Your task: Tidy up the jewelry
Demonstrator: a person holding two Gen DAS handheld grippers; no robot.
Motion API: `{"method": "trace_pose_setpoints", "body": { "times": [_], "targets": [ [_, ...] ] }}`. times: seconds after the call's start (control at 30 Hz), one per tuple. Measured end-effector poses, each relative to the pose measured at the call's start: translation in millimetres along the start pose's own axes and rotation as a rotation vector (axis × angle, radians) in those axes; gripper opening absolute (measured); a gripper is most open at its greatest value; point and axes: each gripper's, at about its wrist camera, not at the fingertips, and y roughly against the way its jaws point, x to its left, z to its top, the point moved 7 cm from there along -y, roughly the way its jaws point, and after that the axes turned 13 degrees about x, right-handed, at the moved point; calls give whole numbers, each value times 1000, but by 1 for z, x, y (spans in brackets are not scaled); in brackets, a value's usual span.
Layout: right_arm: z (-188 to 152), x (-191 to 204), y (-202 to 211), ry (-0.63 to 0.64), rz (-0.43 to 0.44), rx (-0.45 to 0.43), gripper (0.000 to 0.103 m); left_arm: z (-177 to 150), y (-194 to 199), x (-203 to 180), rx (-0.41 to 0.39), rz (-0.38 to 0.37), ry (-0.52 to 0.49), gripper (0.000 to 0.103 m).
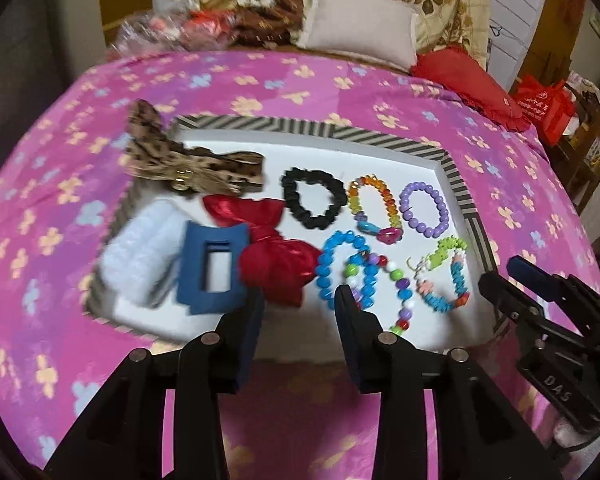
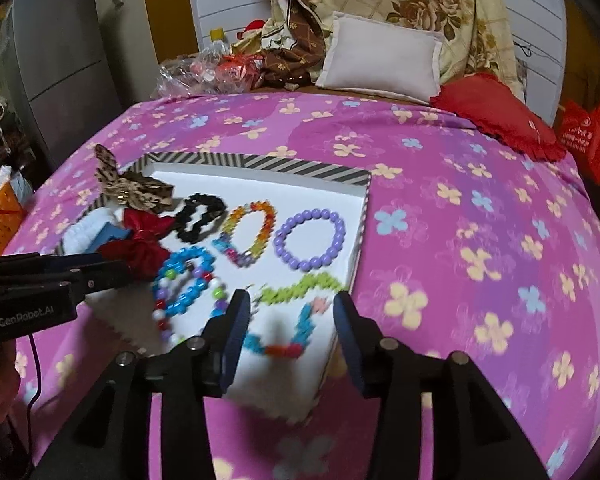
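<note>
A white tray with a striped rim (image 1: 300, 125) (image 2: 260, 162) lies on the pink bed. It holds a leopard bow (image 1: 188, 162), a red bow (image 1: 272, 248), a blue claw clip (image 1: 214, 266), a white fluffy piece (image 1: 140, 256), a black scrunchie (image 1: 312, 198) and several bead bracelets, among them a purple one (image 1: 422, 209) (image 2: 310, 239) and a green-and-blue one (image 2: 296, 320). My left gripper (image 1: 300, 304) is open and empty over the tray's near edge. My right gripper (image 2: 288, 308) is open and empty above the green-and-blue bracelet.
The pink flowered bedspread (image 2: 480, 220) surrounds the tray. A white pillow (image 2: 380, 58), a red cushion (image 2: 496, 116) and piled blankets lie at the far end. A grey cabinet (image 2: 56, 56) stands at the left. A red bag (image 1: 548, 108) sits at the right.
</note>
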Motion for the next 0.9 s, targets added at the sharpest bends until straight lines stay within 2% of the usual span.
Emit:
{"method": "trace_pose_setpoints", "body": {
  "times": [0.13,0.33,0.4,0.6,0.9],
  "targets": [
    [-13,12,14,-35,32,-23,57,-15,13,9,-22,49,-5,31],
    [-24,35,35,-51,37,-56,59,-30,37,17,-67,58,20,31],
    [-25,40,43,-59,38,-73,63,-33,47,19,-87,55,29,31],
    [-25,52,69,-96,-11,-127,74,-39,77,22,-166,78,35,31],
    [-25,63,88,-82,-21,-153,76,-42,103,21,-230,78,35,31]
  ]
}}
